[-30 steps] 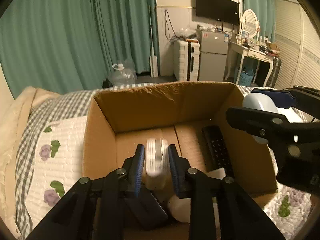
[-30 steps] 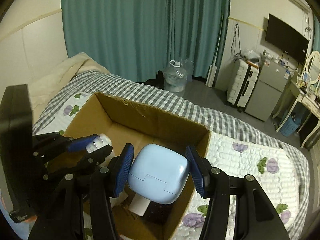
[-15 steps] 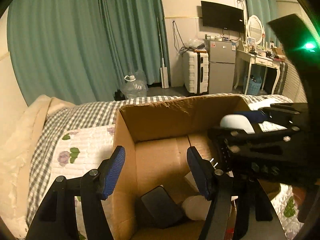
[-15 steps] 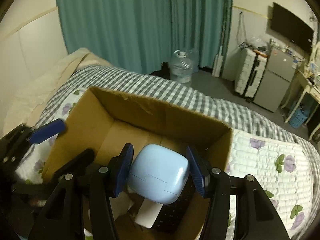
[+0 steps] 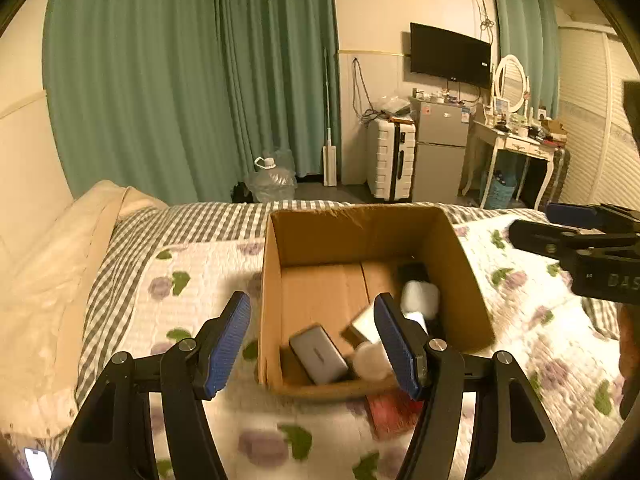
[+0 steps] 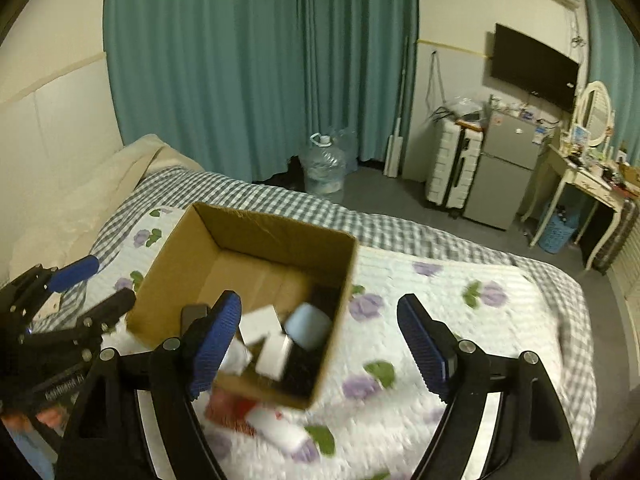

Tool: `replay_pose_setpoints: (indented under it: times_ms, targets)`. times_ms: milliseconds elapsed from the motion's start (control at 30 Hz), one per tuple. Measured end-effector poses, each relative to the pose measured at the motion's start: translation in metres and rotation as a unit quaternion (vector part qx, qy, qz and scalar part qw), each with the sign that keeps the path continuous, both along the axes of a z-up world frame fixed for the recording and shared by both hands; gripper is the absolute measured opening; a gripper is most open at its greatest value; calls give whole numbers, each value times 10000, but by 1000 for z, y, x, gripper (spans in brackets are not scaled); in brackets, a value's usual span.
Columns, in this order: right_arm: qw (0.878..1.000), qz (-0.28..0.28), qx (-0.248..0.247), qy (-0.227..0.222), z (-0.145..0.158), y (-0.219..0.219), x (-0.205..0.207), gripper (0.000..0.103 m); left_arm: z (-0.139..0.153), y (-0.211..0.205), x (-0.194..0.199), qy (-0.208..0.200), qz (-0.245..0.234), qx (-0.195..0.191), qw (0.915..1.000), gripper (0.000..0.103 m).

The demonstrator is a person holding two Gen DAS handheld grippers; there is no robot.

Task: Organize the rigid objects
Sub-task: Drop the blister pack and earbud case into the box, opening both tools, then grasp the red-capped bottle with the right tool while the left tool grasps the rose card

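Left wrist: we see both tongs, left (image 5: 312, 340) and right (image 6: 320, 344), wide, empty above the box (image 5: 472, 280) on the bed (image 5: 200, 280).

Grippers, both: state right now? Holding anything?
Left gripper: open, holding nothing, above the near-left corner of the brown cardboard box.
Right gripper: open, holding nothing; pale blue rounded case lies in the box.

A brown cardboard box (image 5: 372, 236) sits on a white quilt (image 6: 460, 320) with purple flowers, before teal curtains (image 5: 192, 80).
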State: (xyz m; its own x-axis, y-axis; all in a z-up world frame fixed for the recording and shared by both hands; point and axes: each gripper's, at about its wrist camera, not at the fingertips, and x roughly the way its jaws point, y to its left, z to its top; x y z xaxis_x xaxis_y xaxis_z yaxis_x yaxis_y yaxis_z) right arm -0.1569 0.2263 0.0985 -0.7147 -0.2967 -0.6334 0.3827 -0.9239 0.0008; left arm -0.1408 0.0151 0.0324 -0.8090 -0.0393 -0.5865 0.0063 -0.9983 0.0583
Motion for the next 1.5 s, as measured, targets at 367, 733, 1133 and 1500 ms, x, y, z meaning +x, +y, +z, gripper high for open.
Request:
replay_pose_setpoints:
  times_ms: [367,733,1133,1500]
  targets:
    - [9984,318,218,-424,-59,13,57,81,-24,4,48,-186,50,-89,9998,67]
    - [9885,826,875,-912,-128,-17,28,81,-87,-9,34,-669,309,-220,9970,67]
    - [9746,1122,1312,-1426,-179,-52,-1,79,-118,-23,25,-1049,465,-137,9933,67]
    - [9772,1033,1096,-1496,-169,-46,20,40,-111,-13,30,-1055,432,-283,9931,67]
